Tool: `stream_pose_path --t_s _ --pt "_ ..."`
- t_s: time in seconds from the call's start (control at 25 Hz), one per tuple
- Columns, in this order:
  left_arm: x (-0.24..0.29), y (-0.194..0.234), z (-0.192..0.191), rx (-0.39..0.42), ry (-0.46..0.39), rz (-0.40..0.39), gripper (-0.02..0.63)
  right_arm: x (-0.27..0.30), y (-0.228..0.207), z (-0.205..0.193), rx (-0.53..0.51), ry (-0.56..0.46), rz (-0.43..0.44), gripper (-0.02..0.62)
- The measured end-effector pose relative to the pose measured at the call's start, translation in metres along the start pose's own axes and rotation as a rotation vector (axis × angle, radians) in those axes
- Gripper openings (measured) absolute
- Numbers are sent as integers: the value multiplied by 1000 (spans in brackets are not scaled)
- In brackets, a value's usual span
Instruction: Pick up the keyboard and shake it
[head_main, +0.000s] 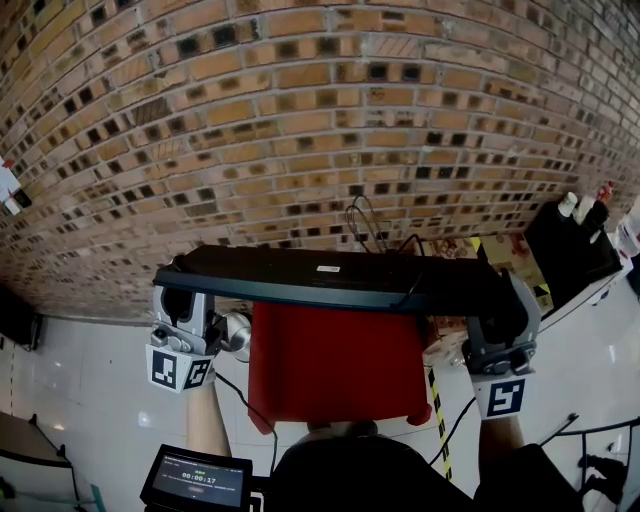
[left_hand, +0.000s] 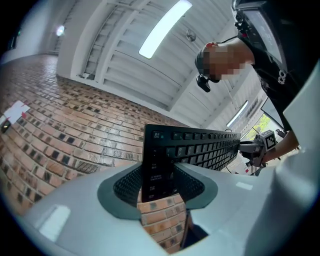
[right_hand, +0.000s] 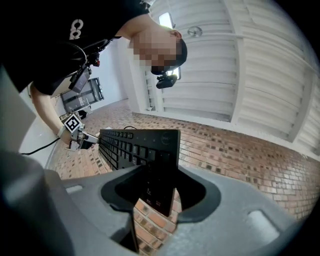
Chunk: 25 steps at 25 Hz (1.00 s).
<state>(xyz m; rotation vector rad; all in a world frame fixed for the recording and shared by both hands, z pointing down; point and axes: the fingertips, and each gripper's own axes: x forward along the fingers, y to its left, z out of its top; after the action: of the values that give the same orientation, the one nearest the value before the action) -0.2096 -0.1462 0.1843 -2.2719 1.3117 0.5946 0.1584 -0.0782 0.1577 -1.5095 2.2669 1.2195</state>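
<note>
A black keyboard (head_main: 330, 275) hangs in the air above a red table, its underside with a white label turned towards the head view. My left gripper (head_main: 185, 300) is shut on its left end and my right gripper (head_main: 503, 305) is shut on its right end. In the left gripper view the keyboard (left_hand: 200, 147) runs off to the right from between my jaws (left_hand: 159, 175), keys showing. In the right gripper view the keyboard (right_hand: 135, 145) stretches left from my jaws (right_hand: 159, 187). Its black cable (head_main: 372, 228) loops up behind it.
The red table (head_main: 335, 365) stands under the keyboard against a brick wall (head_main: 300, 110). A black cabinet (head_main: 570, 250) with bottles is at the right, and a cardboard box (head_main: 455, 248) lies beside the table. A small screen (head_main: 197, 480) shows at the bottom left.
</note>
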Motion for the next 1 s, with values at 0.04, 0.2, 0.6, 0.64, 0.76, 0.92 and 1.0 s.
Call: stream_pose_path --t_s 0.04,0.2,0.6,0.64,0.76,0.92,1.0 --pt "2 -2 4 19 4 -5 195 -3 0 -4 22 4 -11 170" --pt "7 -10 13 79 17 -28 195 -13 1 -22 111 27 -49 172" --pt "17 -20 8 109 58 -55 195 -29 4 -50 212 94 -69 172" --pt "17 -20 6 106 61 -54 195 -29 3 -50 214 99 -66 172" --pt "16 -20 2 87 72 -46 195 -27 2 -49 216 110 -53 172" --pt "11 -15 -16 26 96 -28 195 -22 2 -46 193 139 -23 172" --pt "7 -12 -26 -16 109 -14 195 -19 4 -44 177 163 0 172"
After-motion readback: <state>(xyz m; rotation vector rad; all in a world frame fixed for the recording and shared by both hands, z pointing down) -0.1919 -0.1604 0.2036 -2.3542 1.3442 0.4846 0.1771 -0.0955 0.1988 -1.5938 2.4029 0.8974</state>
